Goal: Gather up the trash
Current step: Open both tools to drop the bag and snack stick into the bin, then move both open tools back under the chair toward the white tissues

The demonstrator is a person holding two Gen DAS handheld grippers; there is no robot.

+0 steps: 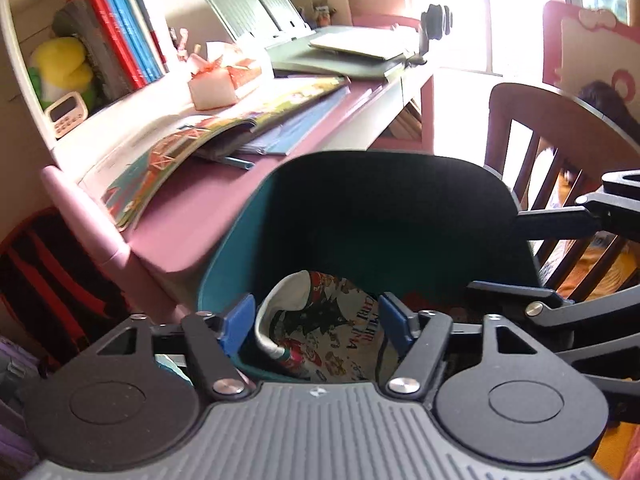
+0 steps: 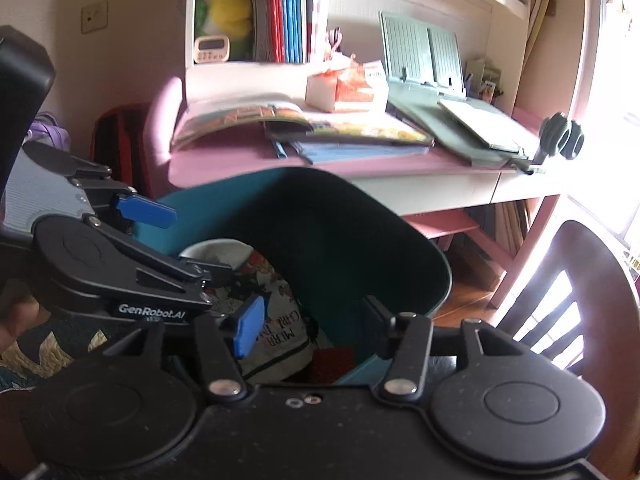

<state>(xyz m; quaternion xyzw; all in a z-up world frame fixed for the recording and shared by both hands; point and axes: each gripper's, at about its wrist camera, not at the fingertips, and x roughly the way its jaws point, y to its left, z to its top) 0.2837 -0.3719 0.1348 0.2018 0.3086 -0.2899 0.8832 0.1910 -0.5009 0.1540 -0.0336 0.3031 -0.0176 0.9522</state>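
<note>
My left fingers point(image 1: 316, 320) stand wide over the teal bin point(image 1: 248, 232), empty, with the printed wrapper point(image 1: 332, 332) lying inside below them. My right fingers point(image 2: 310, 330) also spread wide at the bin's rim (only this view shows the red scrap point(image 2: 334, 362)), beside the pink worktop point(image 2: 240, 160).

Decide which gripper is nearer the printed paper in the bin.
Left. The left gripper straddles the printed paper inside the teal bin; the right gripper sits beside it.

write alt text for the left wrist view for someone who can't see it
The left gripper hangs open over a teal bin holding a crumpled printed wrapper. Behind it a pink desk carries open picture books; a wooden chair stands right.
</note>
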